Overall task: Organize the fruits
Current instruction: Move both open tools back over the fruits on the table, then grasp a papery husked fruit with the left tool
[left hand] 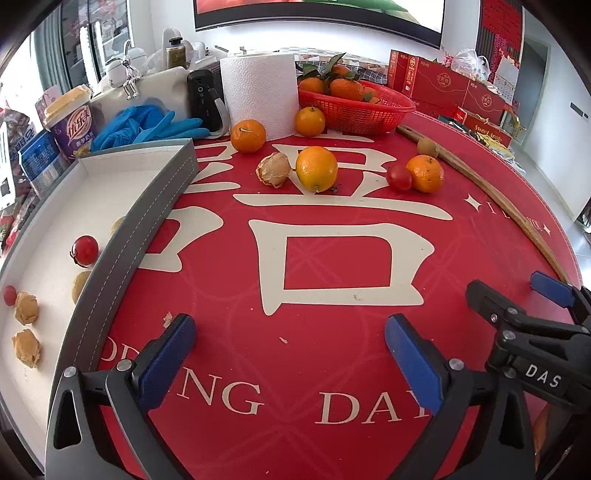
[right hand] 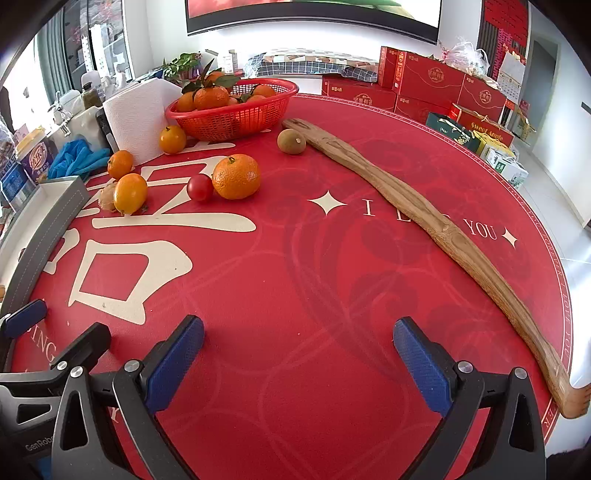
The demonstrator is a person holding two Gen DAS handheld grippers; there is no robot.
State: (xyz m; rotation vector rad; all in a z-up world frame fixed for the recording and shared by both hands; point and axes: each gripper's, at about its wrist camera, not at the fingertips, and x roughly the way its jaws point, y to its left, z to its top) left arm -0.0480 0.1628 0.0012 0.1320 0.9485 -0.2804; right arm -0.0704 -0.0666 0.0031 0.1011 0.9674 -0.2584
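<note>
Both claws, left (left hand: 290,345) and right (right hand: 298,349), wide open, empty; between picks. Next: grab tomato (left hand: 399,177), drop in tray (left hand: 162,206).

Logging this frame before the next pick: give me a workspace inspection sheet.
Surface: round table under a red cloth with cream lettering; small crumbs on it.
Job's things: grey tray at left holds cherry tomatoes and husked fruits; loose on the cloth are oranges, a cherry tomato, a husked fruit and a kiwi; red basket of tangerines at the back.
Clutter: long wooden stick, paper towel roll, blue gloves, drink cup.
Grippers: left claw and right claw both open, nothing between them.
Cables: nothing seen.
Surroundings: red gift boxes, wall screen.
</note>
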